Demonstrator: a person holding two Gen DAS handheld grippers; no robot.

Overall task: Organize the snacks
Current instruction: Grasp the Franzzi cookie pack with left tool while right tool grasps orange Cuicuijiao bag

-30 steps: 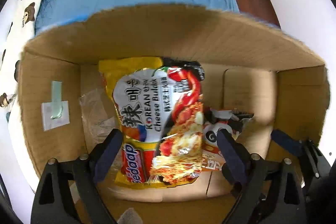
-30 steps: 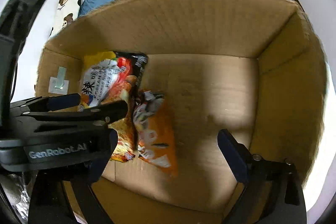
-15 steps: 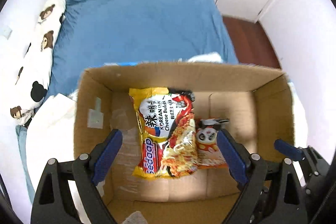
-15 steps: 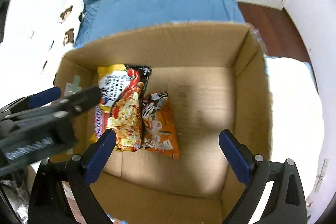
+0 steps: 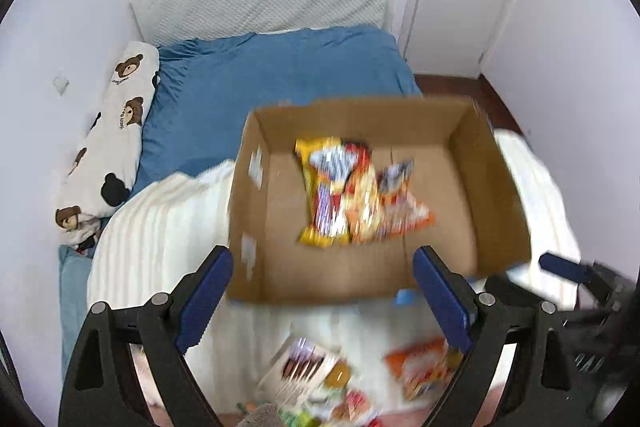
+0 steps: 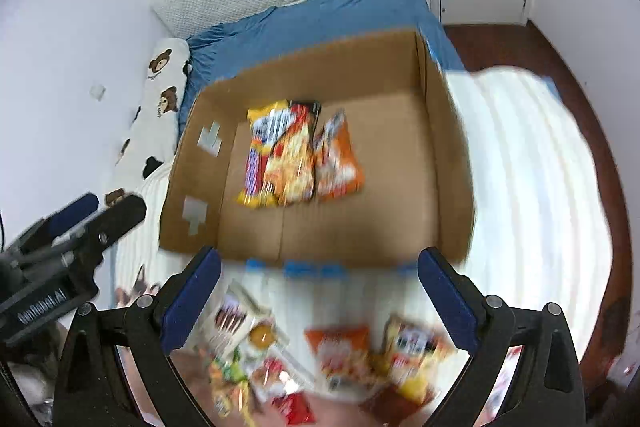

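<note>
Inside the cardboard box (image 5: pixel 360 275) two snack packets (image 5: pixel 340 195) lie side by side; left tool (image 5: pixel 320 291) and right tool (image 6: pixel 320 287) spread wide, empty.

Left hand-held gripper (image 5: pixel 322 291) wide open, right hand-held gripper (image 6: pixel 318 289) apparently likewise, both empty

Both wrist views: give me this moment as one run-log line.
left gripper: jaws open, empty | right gripper: jaws open, empty | cardboard box: noodle packet, orange packet side by side inside | loose snacks: on bed, outside box
</note>
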